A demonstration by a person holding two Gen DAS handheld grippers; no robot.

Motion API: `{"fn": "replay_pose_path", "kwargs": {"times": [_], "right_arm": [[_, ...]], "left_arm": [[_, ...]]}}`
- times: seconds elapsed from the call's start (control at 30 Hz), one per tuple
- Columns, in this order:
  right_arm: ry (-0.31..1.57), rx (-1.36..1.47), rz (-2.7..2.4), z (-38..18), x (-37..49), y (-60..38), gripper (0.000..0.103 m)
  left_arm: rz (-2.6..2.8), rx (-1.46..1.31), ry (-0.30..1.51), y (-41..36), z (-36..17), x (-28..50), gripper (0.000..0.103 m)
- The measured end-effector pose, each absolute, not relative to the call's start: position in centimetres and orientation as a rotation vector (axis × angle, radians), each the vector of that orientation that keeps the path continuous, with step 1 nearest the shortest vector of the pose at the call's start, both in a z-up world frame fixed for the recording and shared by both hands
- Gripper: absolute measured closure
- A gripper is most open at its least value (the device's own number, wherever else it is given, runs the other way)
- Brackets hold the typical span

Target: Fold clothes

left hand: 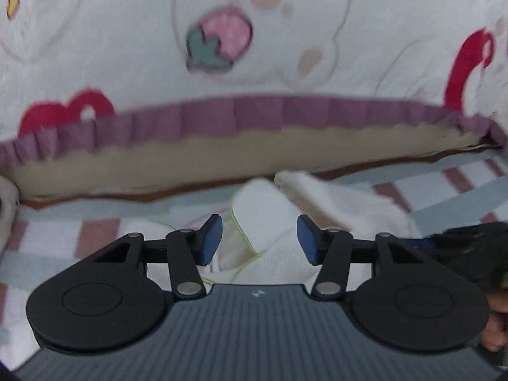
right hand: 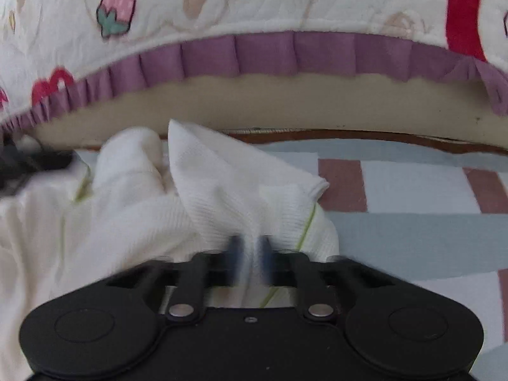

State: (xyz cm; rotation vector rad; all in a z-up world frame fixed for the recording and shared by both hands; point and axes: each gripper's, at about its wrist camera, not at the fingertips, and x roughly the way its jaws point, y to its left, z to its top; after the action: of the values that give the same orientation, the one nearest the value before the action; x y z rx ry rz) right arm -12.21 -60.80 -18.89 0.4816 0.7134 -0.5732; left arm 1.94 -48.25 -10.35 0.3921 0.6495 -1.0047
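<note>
A white knit garment (right hand: 203, 190) with thin green seams lies crumpled on a checked cloth (right hand: 412, 222). In the right wrist view my right gripper (right hand: 250, 255) has its blue pads pressed together on a pinch of this white fabric near its right edge. In the left wrist view the same white garment (left hand: 263, 209) lies under and between the blue pads of my left gripper (left hand: 259, 238). Those jaws stand apart, and the fabric between them is not squeezed. The right gripper shows as a dark shape (left hand: 470, 244) at the right edge of that view.
A quilted white cover (right hand: 254, 3) with strawberry and red prints and a purple ruffle (right hand: 270, 54) hangs over a beige mattress edge (right hand: 254, 104) just behind the garment. Part of a hand (left hand: 495, 320) shows low right in the left wrist view.
</note>
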Motion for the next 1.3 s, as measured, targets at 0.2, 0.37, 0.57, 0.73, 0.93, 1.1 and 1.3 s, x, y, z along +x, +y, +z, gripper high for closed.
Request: {"fn": "replay_pose_path", "kwargs": {"times": [0.2,0.37,0.57,0.73,0.93,1.1,1.3], "right_arm": [[0.543,0.608,-0.757,-15.9,-16.6,-64.7,0.094],[0.493,0.603,-0.914,-14.4,-19.6,-66.4,0.094],[0.377,0.343,-1.054,-9.8,-22.2,-64.1,0.097],[0.289,0.149,-1.173,-6.4,-25.4,-62.4,0.098],[0.349,0.041,-1.222,-4.8,-30.5,-63.8,0.098],[0.393,-0.029,-1.276,-3.1,-35.1,-65.3,0.101],[0.501,-0.141,-1.331,-3.3,-38.8,-68.5,0.103]], "left_arm": [[-1.008,0.308,0.776,-48.5,-13.7,4.4,0.049],[-1.004,0.134,0.887,-48.8,-14.7,6.3,0.041],[-1.122,0.257,0.776,-50.5,-14.6,4.3,0.089],[-1.119,0.291,0.619,-49.5,-11.9,2.2,0.095],[-1.109,0.171,0.534,-46.3,-7.1,2.5,0.095],[-1.062,0.125,0.461,-45.9,-4.8,3.3,0.095],[-0.985,0.055,0.488,-47.1,-5.5,6.5,0.095]]}}
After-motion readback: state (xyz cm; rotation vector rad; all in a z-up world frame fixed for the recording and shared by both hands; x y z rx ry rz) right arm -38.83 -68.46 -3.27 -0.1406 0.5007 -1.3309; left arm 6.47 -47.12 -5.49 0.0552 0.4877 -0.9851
